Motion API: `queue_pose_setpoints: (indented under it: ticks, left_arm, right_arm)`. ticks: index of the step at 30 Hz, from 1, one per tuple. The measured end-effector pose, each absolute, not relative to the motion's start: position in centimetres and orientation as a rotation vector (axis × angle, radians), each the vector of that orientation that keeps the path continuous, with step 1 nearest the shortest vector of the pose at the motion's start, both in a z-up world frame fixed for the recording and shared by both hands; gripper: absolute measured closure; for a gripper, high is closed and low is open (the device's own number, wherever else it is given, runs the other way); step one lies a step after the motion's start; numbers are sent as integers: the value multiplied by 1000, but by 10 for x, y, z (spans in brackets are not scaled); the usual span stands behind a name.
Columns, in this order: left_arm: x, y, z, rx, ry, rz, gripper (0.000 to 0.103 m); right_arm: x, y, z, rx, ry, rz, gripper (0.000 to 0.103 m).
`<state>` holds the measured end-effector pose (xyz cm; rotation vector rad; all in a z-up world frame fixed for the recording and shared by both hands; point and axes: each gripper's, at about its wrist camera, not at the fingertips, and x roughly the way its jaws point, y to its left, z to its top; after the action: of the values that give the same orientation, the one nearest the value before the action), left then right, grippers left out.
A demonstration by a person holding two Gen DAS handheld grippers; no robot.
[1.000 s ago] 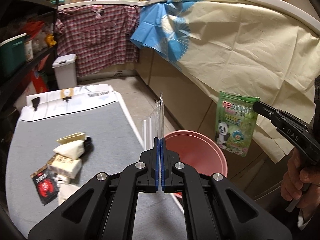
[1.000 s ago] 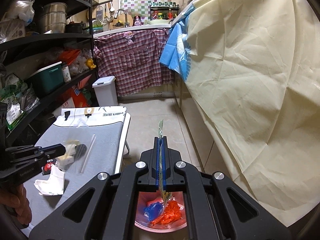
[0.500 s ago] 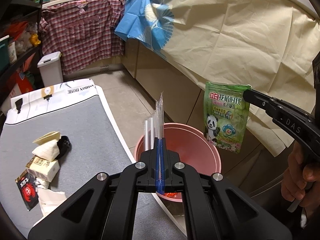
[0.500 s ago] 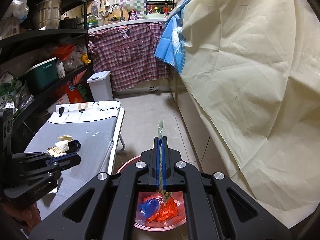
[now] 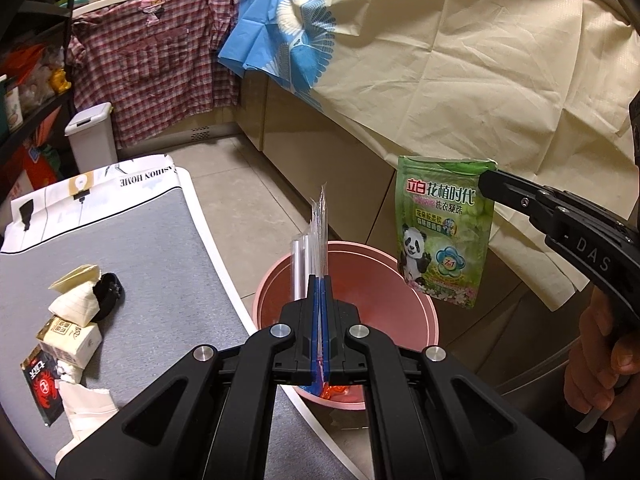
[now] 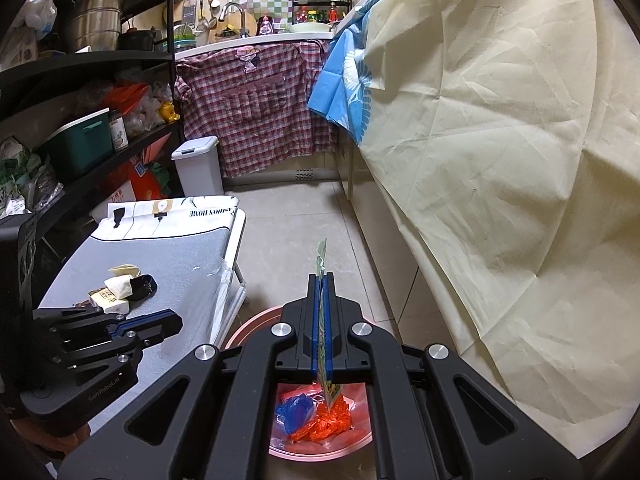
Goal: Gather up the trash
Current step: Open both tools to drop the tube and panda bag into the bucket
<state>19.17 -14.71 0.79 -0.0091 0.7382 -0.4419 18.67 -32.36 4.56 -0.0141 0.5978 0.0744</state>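
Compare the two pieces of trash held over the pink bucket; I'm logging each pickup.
The clear plastic sleeve in the left claw is see-through and unprinted; the green panda-print pouch in the right claw is opaque. The sleeve sticks up; the pouch hangs down. Both are flat packaging, pinched above the pink bucket.

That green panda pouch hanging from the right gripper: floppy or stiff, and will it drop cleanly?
The green pouch hangs flat from one pinched corner, so probably light and fairly stiff. Its torn top suggests it is empty. Released above the pink bucket, it may flutter.
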Motion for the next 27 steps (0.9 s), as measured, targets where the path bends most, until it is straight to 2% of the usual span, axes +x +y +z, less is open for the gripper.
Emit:
queue_pose_setpoints:
  ticks: [12, 14, 15, 16, 18, 19, 27]
  left_arm:
    - [197, -155, 5, 2, 744, -445, 102]
    - [196, -156, 5, 7, 744, -440, 98]
    - [197, -157, 4, 5, 748, -439, 93]
    - [198, -157, 4, 4, 752, -437, 73]
    - [197, -154, 5, 2, 738, -420, 58]
    - [197, -153, 4, 2, 737, -417, 58]
    - [193, -141, 7, -14, 735, -407, 59]
  right_arm:
    - [190, -325, 41, -25, 609, 73, 99]
    - [191, -324, 40, -29, 617, 77, 98]
    - [193, -323, 38, -36, 628, 78, 95]
    - [194, -322, 37, -45, 634, 76, 91]
    - [193, -321, 36, -60, 629, 65, 57]
    - [192, -320, 37, -62, 620, 60, 52]
    - [191, -322, 41, -48, 601, 49, 50]
